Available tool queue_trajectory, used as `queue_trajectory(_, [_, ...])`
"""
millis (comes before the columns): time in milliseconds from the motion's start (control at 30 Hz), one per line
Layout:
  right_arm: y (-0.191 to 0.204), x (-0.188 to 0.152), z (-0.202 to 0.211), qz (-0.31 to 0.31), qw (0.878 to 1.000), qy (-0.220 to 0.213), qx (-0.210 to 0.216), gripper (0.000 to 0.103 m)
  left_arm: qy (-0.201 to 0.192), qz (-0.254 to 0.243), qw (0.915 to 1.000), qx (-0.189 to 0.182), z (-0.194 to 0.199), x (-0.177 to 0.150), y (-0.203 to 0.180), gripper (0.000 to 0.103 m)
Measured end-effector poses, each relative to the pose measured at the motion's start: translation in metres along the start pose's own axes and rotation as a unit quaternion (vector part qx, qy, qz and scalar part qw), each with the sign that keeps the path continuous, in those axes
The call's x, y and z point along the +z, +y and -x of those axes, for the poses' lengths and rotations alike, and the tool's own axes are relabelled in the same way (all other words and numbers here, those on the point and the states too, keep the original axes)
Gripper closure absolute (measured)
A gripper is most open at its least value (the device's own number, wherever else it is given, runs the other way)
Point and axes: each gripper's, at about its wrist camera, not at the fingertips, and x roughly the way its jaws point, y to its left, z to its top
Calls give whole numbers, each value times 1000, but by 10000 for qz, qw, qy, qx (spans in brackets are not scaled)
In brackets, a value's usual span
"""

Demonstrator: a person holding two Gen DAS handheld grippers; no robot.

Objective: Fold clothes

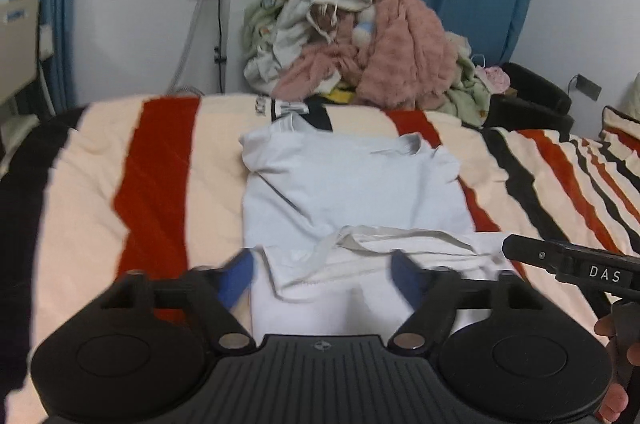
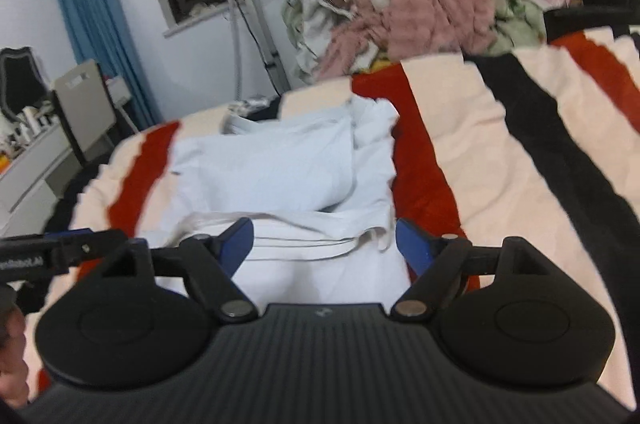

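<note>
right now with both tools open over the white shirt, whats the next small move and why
Probably close both tools on the folded hem and carry it toward the collar. The left tool and right tool stand open with nothing gripped, and the shirt on the blanket is only partly folded.

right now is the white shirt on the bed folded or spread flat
Partly folded: the white shirt has its hem doubled up over the body, sleeves tucked in, on the striped blanket.

Dim indoor light; motion blur; fisheye bending at edges
</note>
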Motion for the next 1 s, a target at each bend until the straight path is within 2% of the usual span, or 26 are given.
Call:
queue_trajectory(233, [29, -14, 87, 352, 9982, -493, 33, 23, -564, -48, 9984, -4, 95, -30, -23, 15])
queue_trajectory(333, [37, -28, 117, 540, 9960, -714, 68, 23, -822, -60, 9966, 39, 126, -46, -29, 14])
queue_trajectory(467, [41, -50, 144, 671, 9949, -752, 79, 23, -1208, 48, 9926, 119, 158, -75, -30, 13])
queue_trajectory(600, [36, -56, 159, 525, 9954, -791, 131, 23, -1168, 85, 9930, 156, 163, -94, -30, 13])
queue_trajectory(800, [33, -54, 155, 445, 9951, -878, -1, 23, -1185, 145, 9928, 132, 161, -94, -29, 13])
queue_trajectory(1000, [37, -60, 144, 512, 9964, -672, -84, 23, -745, 761, 9941, -227, 146, -96, -13, 13])
